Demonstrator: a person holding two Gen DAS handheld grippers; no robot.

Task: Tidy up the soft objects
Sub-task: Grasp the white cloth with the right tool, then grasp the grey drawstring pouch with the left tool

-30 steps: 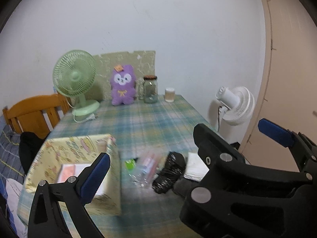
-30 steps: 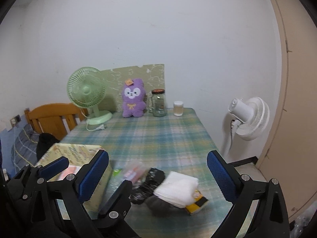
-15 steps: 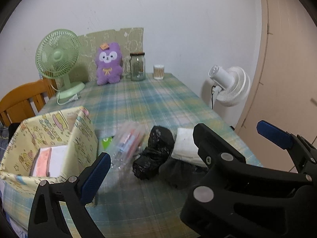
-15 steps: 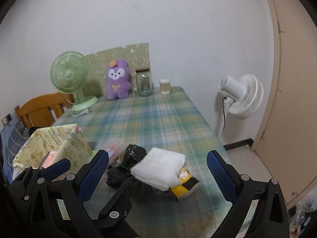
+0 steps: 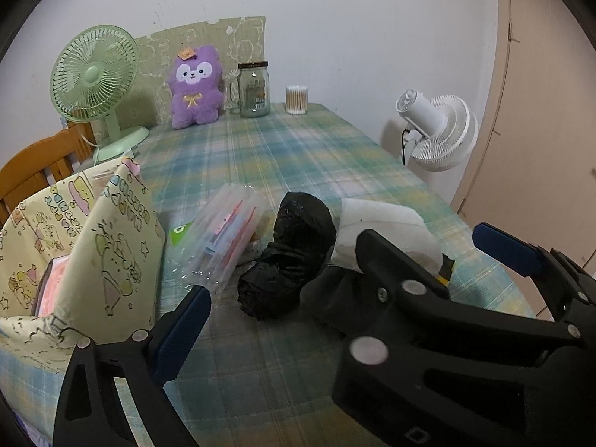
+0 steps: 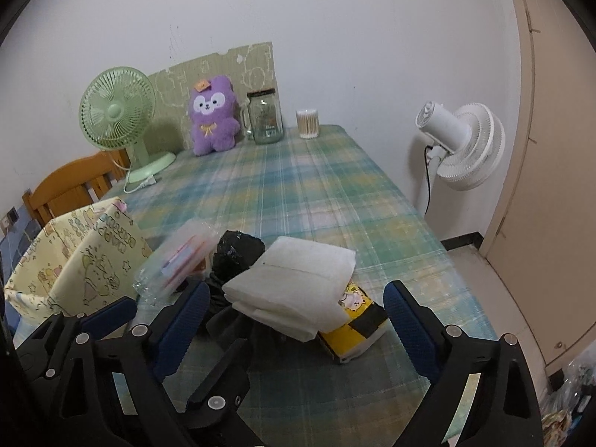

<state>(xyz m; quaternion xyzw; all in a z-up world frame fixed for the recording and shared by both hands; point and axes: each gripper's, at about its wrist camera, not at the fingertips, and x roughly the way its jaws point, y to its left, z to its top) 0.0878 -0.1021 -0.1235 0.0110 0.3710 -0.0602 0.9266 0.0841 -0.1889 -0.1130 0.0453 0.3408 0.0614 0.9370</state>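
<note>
On the plaid table lie a clear plastic packet with pink and blue items, a black crumpled bag, a folded white cloth over a dark cloth, and a yellow tissue pack. A yellow printed fabric bin stands at the left, with pink and white things inside. My left gripper is open above the near table edge, just before the black bag. My right gripper is open, its fingers either side of the white cloth and short of it. The right gripper's body blocks part of the left wrist view.
At the far end stand a green desk fan, a purple plush, a glass jar and a cotton swab tub. A white floor fan stands right of the table. A wooden chair is at the left.
Both grippers have moved forward and tilted down toward the pile; the objects now look larger and closer. Both stay open and nothing on the table has moved.
</note>
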